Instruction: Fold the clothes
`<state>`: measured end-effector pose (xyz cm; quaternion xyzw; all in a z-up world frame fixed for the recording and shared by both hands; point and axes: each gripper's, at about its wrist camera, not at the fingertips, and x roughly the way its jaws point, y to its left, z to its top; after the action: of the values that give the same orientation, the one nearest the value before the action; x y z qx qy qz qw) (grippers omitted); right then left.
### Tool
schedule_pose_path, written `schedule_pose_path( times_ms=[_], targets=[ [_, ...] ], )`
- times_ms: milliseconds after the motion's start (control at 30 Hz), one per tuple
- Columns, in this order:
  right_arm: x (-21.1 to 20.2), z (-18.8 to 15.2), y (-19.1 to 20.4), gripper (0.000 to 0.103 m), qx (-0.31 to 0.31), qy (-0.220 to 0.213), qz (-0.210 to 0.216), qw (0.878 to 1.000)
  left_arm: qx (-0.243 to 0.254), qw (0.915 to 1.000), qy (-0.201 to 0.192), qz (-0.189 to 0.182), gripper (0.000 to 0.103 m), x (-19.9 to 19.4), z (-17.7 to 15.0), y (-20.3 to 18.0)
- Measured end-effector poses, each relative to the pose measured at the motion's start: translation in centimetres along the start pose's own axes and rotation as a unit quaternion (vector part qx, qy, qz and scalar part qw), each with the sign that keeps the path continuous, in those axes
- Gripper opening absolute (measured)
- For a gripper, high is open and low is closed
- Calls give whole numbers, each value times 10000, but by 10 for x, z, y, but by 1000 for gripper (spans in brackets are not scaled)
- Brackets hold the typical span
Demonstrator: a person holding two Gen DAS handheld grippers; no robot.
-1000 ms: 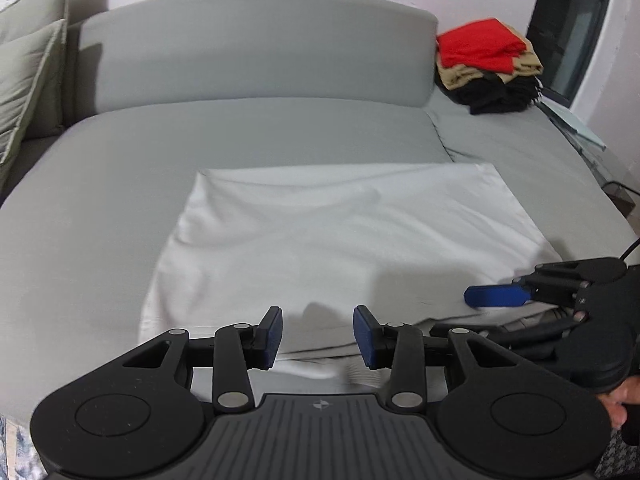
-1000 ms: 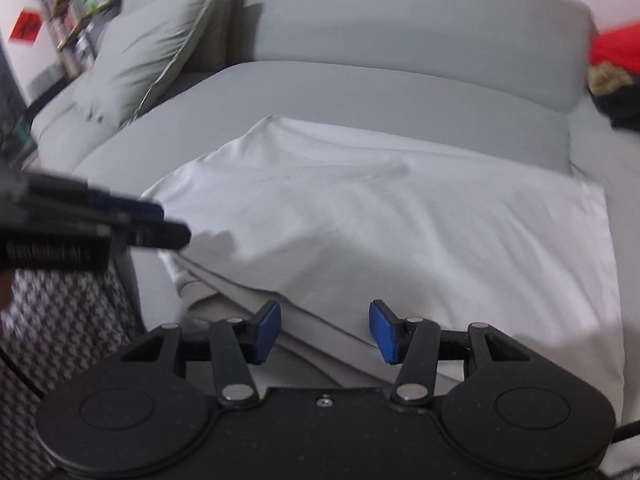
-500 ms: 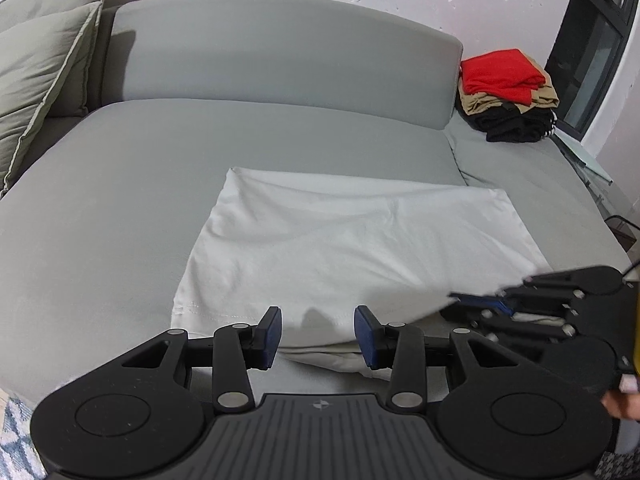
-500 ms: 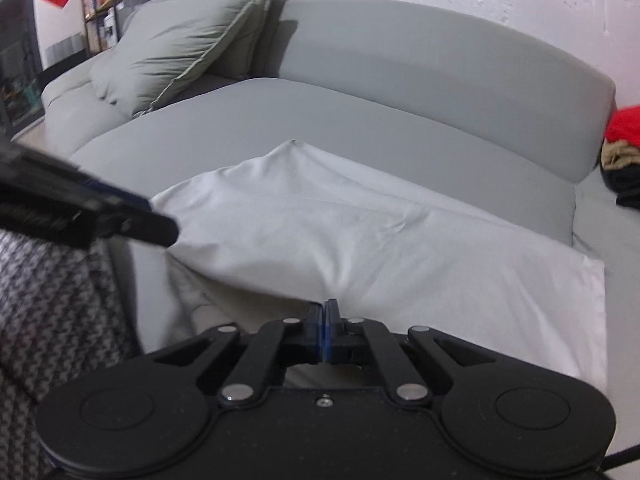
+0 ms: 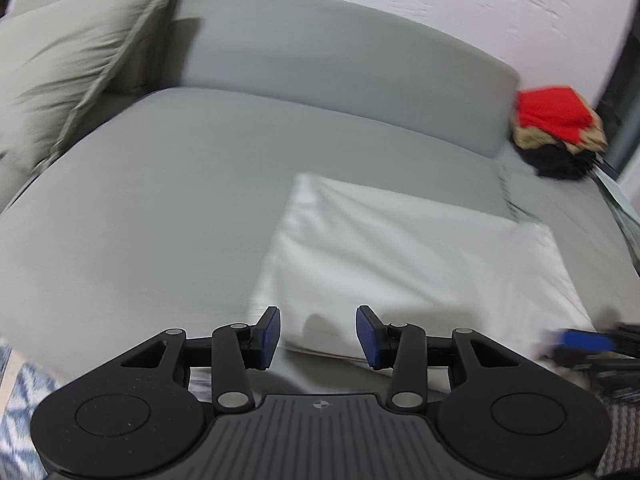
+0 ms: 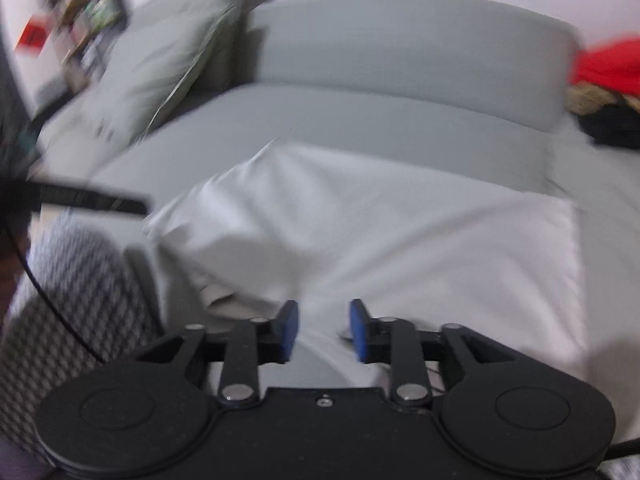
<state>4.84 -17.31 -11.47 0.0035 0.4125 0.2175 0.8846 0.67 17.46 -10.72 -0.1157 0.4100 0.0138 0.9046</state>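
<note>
Two black grippers with blue pads sit at the near edge of a grey fabric sofa, and we carry one in each hand. Our left gripper (image 5: pixel 318 332) stands partly open with nothing between its pads, poised above the near-left corner of the white folded cloth (image 5: pixel 420 256). Our right gripper (image 6: pixel 324 330) has just been opening from a full close; its jaws now stand a little apart, and the white cloth (image 6: pixel 380 232) lies below and beyond them, not pinched as far as we can tell through the blur.

That cloth lies flat on the sofa seat (image 5: pixel 152 216), its far edge short of the backrest (image 5: pixel 340 52) and its right edge near the seam to the next seat section. Left of the cloth we have a wide stretch of bare grey seat; to the far right lies a stack of folded clothes, red on tan on black (image 5: pixel 556 128), well apart from the cloth.

From the left wrist view we see pale green-grey cushions (image 5: pixel 68 60) at the far left and the blue tip of our right gripper (image 5: pixel 584 340) at the right border. Only the right wrist view shows a blurred shelf (image 6: pixel 80 12) at the far left, a checked grey textile (image 6: pixel 68 292) below the sofa edge, and our left gripper (image 6: pixel 80 200) as a dark bar.
</note>
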Motion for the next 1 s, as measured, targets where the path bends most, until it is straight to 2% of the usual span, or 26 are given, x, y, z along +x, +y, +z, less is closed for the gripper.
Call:
schedule_pose_path(
  times_ms=[100, 200, 300, 400, 533, 667, 733, 833, 867, 900, 933, 1000],
  targets=[
    [-14, -5, -40, 31, 737, -167, -189, 9970, -372, 9990, 213, -82, 42, 7, 5, 20],
    [-24, -11, -77, 32, 1434, -291, -394, 9885, -631, 9969, 423, -217, 44, 19, 11, 28],
    [-27, -15, -103, 32, 2089, -407, -451, 9761, -570, 9960, 662, -160, 44, 33, 15, 23],
    [-27, -16, -120, 33, 2413, -431, -638, 9674, -297, 9961, 835, -4, 44, 45, 17, 12],
    [-19, -18, -137, 36, 2580, -127, -1133, 9594, 37, 9960, 890, 103, 38, 54, 15, -2],
    [-3, -26, -159, 36, 3138, 422, -1207, 9408, 244, 9954, 907, 175, 30, 59, 12, -7],
    [4, -30, -167, 36, 3375, 491, -1152, 9330, 320, 9953, 891, 192, 30, 61, 11, -8],
    [12, -35, -171, 31, 3570, 615, -1085, 9257, 451, 9951, 851, 206, 25, 62, 11, -11],
    [13, -34, -167, 27, 3521, 628, -1085, 9275, 515, 9951, 821, 203, 13, 62, 10, -12],
    [13, -33, -164, 22, 3472, 640, -1085, 9293, 579, 9950, 792, 199, 8, 62, 10, -14],
    [13, -33, -161, 3, 3423, 653, -1085, 9310, 657, 9950, 725, 218, 6, 60, 9, -16],
    [9, -30, -153, 4, 3200, 592, -1192, 9380, 831, 9946, 557, 285, 5, 55, 7, -21]
  ],
)
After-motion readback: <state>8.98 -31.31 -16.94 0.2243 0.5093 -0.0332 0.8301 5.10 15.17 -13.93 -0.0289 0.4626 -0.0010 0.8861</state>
